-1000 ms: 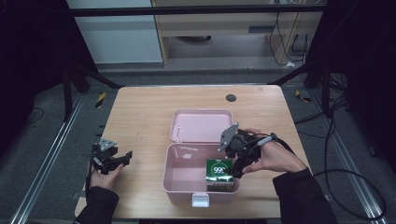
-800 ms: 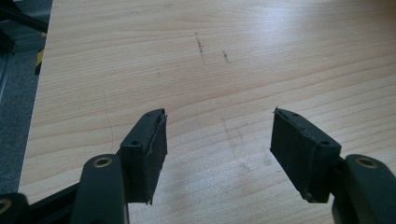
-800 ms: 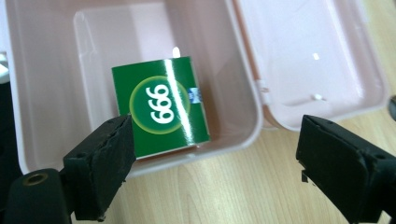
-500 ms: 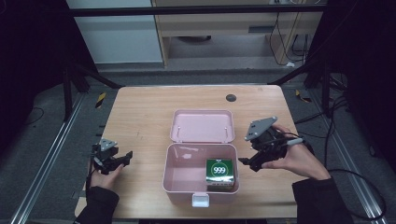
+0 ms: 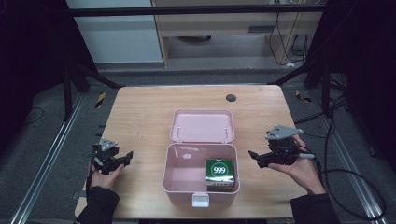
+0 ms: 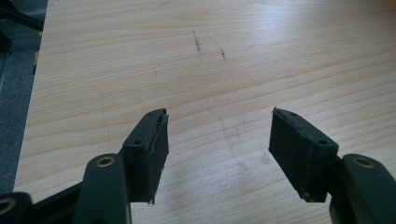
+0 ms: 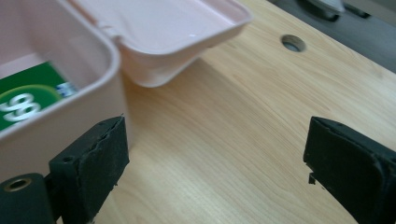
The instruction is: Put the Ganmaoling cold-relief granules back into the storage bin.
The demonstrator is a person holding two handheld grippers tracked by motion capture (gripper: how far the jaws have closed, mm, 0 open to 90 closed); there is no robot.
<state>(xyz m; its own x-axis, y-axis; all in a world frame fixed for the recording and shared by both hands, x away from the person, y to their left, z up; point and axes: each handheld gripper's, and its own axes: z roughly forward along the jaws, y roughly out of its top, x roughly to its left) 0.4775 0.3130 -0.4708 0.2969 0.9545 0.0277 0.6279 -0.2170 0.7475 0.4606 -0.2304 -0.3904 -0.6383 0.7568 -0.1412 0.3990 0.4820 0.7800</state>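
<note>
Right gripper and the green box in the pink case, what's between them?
In the high view, the pink case's right wall stands between the right gripper and the green box, then a bare strip of table.

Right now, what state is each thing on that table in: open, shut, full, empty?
Box: open, lid laid back flat on the table.
Green carton: inside the box, at its right side, 999 label facing up.
Left gripper: open, holding nothing, over bare table.
Right gripper: open, holding nothing, beside the box.
</note>
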